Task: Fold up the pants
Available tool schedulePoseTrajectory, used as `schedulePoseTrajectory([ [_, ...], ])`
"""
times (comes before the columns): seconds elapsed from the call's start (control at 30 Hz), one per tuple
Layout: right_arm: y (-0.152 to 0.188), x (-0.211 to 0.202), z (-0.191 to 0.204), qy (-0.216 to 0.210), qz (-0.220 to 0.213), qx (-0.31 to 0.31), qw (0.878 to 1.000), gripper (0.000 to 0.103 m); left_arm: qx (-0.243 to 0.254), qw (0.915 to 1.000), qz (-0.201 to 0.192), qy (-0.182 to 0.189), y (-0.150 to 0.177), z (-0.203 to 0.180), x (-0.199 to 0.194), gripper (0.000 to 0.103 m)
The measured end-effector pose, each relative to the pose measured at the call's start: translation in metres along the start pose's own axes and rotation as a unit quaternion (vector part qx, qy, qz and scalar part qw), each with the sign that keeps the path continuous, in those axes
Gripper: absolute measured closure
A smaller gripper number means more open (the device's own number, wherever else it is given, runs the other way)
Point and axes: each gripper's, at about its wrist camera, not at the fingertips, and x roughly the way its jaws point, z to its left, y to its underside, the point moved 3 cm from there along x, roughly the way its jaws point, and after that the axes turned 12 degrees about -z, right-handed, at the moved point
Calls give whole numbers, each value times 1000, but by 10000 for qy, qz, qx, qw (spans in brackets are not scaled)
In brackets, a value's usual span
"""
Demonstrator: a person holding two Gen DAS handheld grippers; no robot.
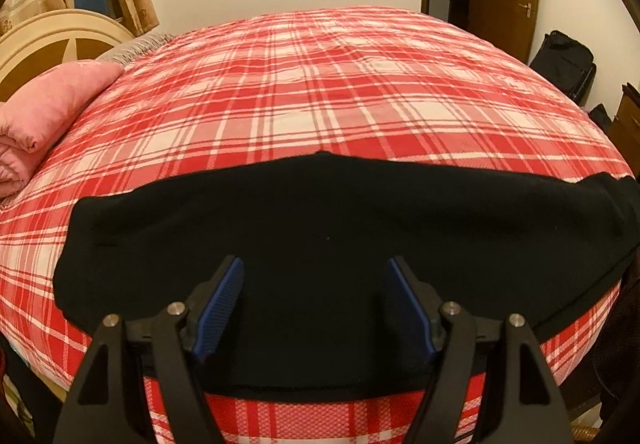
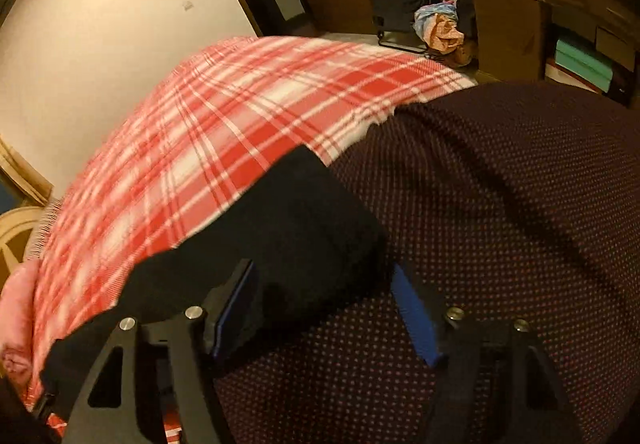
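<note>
The black fabric pants (image 1: pixel 320 228) lie along the near edge of the red-and-white plaid bedsheet (image 1: pixel 320 92), apparently doubled into one long band, so cross-folds probably remain. Left gripper (image 1: pixel 316 308) and right gripper (image 2: pixel 324 308) both hang spread and empty (the right beside a dotted maroon cloth (image 2: pixel 500 204)).

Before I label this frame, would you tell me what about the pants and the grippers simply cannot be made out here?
- Black pants, left wrist view: folds, seams and waistband are lost in the uniform dark cloth; the right end is cut off by the lens edge.
- Pants, right wrist view: the near left part is hidden behind the right gripper.
- Plaid bedsheet, right wrist view: smeared by motion blur.
- Left gripper: open, but whether its fingertips touch the cloth is unclear.
</note>
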Motion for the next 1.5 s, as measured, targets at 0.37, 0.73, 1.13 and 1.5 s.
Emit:
schedulePoseTrajectory([
  [0.37, -7, -63, 23, 7, -667, -113, 9977, 49, 640, 9974, -188, 271, 4, -24, -8, 27],
  [0.73, 137, -23, 153, -2672, 2123, 830, 9363, 49, 327, 9991, -215, 171, 5, -4, -13, 27],
  [1.13, 147, -6, 167, -2714, 1909, 1233, 9352, 54, -184, 9995, -268, 54, 8, 31, -15, 26],
  [1.5, 169, -1, 206, -3106, 1957, 1023, 9245, 98, -252, 9993, -249, 90, 10, 32, -16, 26],
])
